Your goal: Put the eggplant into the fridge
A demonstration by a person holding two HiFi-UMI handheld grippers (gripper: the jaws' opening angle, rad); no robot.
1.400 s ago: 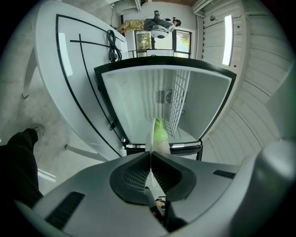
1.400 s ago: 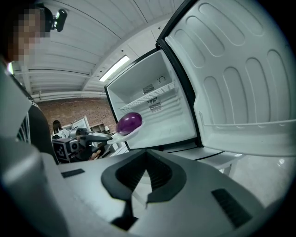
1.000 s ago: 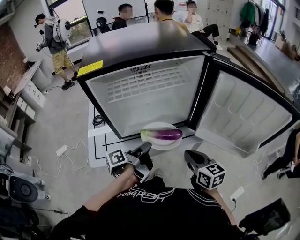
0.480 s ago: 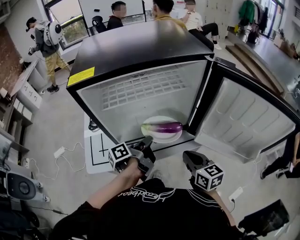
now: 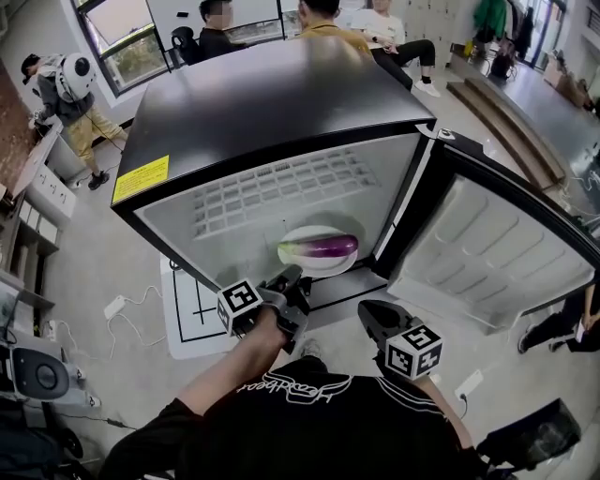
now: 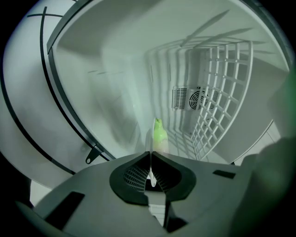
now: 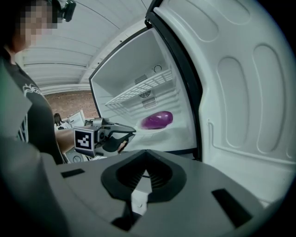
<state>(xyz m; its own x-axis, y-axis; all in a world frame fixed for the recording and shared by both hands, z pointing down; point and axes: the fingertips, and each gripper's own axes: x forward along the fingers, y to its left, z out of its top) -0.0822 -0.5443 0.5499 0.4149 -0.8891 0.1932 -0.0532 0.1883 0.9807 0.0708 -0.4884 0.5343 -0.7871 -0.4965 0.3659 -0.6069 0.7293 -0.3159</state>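
Observation:
A purple eggplant [image 5: 326,247] with a green stem end lies on a white plate [image 5: 302,263] inside the open black fridge [image 5: 281,103], low and toward the right wall. My left gripper [image 5: 292,278] is shut on the plate's near rim. In the left gripper view the plate's thin rim [image 6: 151,147] stands edge-on between the jaws of the left gripper [image 6: 151,152], with the eggplant's green end [image 6: 158,133] just beyond. My right gripper [image 5: 371,313] hangs shut and empty before the fridge opening. The right gripper view shows the right gripper [image 7: 145,152], the eggplant [image 7: 157,119] and the left gripper [image 7: 130,133].
The fridge door [image 5: 487,244] stands open to the right. A white wire shelf [image 5: 281,192] runs across the upper inside. A white floor mat [image 5: 192,314] with black lines and a cable [image 5: 131,305] lie left of the fridge. Several people [image 5: 323,14] are behind it.
My left gripper has pushed forward, carrying the plate with the eggplant from the fridge's front edge to deeper inside. The right gripper has followed a little toward the fridge.

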